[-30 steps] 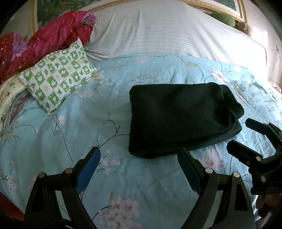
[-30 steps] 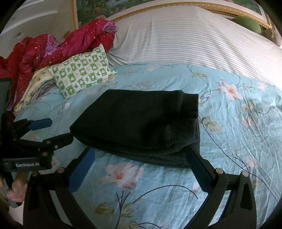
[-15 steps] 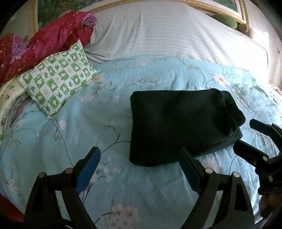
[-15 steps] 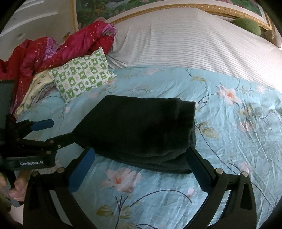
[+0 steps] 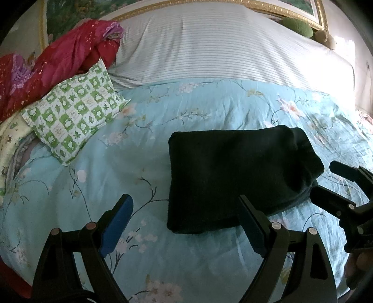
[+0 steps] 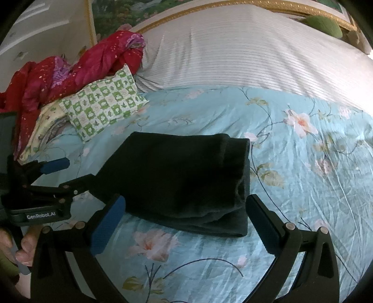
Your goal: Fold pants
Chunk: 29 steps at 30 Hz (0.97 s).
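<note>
The dark pants point(image 5: 235, 177) lie folded into a thick rectangle on the light blue floral bedspread point(image 5: 144, 163); they also show in the right wrist view point(image 6: 181, 179). My left gripper point(image 5: 184, 223) is open and empty, just in front of the pants' near left edge. My right gripper point(image 6: 186, 221) is open and empty, in front of the pants' near right edge. Each gripper shows in the other's view: the right one point(image 5: 326, 181) beside the pants' right end, the left one point(image 6: 67, 172) by their left end.
A green checked pillow point(image 5: 74, 121) and a red quilt point(image 5: 58, 67) lie at the back left. A white striped cover point(image 5: 221, 51) spans the head of the bed, below a gold picture frame point(image 5: 300, 14).
Both grippers have drawn back and up a little from the folded pants, which sit lower in both views. The pants themselves have not moved.
</note>
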Tool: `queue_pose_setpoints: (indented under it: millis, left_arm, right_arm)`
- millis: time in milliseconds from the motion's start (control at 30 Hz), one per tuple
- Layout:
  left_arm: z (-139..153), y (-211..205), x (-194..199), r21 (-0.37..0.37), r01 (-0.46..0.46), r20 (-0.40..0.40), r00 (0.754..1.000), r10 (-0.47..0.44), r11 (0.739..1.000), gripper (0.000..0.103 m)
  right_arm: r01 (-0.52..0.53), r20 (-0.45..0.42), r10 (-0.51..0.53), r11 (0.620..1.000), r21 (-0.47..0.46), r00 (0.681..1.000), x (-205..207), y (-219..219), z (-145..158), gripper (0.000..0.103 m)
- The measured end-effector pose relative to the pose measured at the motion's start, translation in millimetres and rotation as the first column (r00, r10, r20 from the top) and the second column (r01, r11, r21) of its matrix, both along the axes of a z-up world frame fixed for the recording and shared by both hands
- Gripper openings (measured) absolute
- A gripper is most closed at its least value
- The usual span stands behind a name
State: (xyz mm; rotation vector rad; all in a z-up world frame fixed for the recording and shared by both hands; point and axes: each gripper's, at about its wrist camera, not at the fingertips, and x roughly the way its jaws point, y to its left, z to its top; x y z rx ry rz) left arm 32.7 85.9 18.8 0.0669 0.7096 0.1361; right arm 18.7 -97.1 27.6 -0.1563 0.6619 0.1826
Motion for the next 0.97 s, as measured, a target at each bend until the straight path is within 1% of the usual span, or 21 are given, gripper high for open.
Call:
queue_pose_setpoints:
  millis: [133, 333, 967]
  left_arm:
    - [0.6, -4.1, 2.7, 0.003, 0.006, -0.006, 1.000, -0.006, 1.000, 0.090]
    - [0.7, -9.7, 5.5, 0.015, 0.018, -0.010, 1.000, -0.018, 1.000, 0.090]
    - [-0.6, -3.3, 9.4, -0.012, 0.007, -0.028, 1.000, -0.007, 1.000, 0.089]
  right_arm:
    - [-0.002, -0.013, 0.002, 1.000, 0.005, 1.000, 0.6, -2.8, -0.6, 0.103]
    - [-0.004, -0.009, 0.004, 1.000, 0.005, 1.000, -0.4, -3.4, 0.0, 0.103]
    - [-0.007, -0.013, 0.008, 1.000, 0.008, 1.000, -0.5, -5.2, 1.4, 0.103]
